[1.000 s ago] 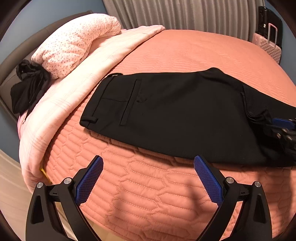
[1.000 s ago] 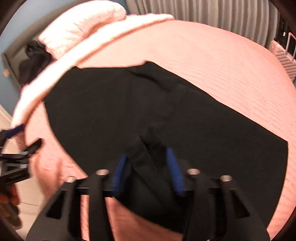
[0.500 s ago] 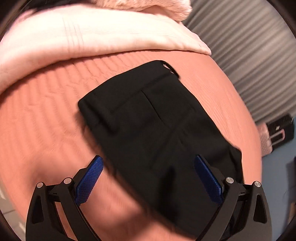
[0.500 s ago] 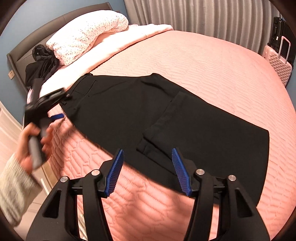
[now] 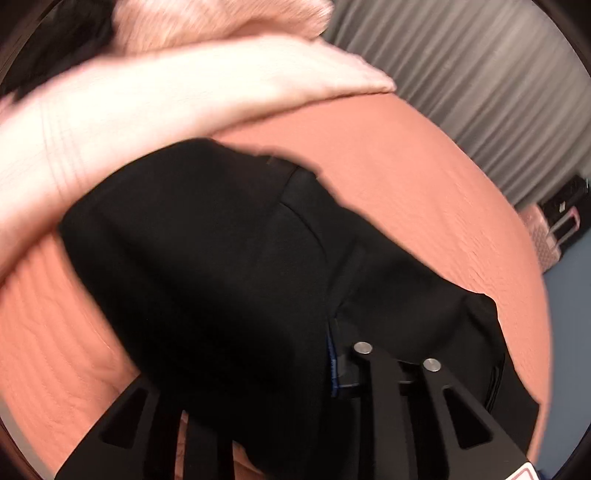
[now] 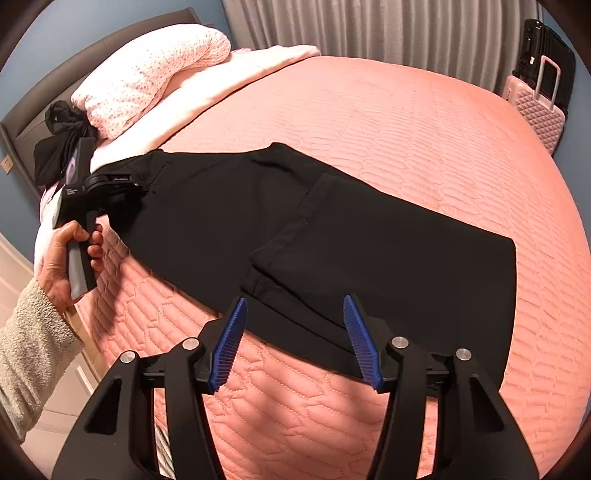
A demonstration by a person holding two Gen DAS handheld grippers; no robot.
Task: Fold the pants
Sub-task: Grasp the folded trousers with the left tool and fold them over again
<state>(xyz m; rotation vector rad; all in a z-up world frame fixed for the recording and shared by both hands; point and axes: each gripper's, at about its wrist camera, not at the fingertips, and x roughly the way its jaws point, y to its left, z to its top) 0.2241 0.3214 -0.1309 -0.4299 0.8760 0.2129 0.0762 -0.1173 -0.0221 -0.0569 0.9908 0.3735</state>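
Note:
Black pants [image 6: 332, 229] lie folded across the salmon quilted bed [image 6: 424, 122], the leg hems laid back over the middle. My right gripper [image 6: 295, 339] is open and empty just in front of the near edge of the pants. My left gripper [image 6: 122, 184] is at the waistband end on the left, held by a hand. In the left wrist view the pants [image 5: 221, 258] cover its fingers; one blue pad [image 5: 333, 365] shows pressed against the cloth, so the left gripper [image 5: 314, 369] is shut on the waistband.
A pink blanket [image 6: 221, 77] and a dotted pillow [image 6: 147, 74] lie at the head of the bed, with a dark garment [image 6: 59, 144] beside them. A pink suitcase [image 6: 535, 110] stands at the far right by grey curtains [image 6: 369, 26].
My right gripper let go of the hems, opened and drew back. My left gripper swung over to the waistband end and closed on the cloth.

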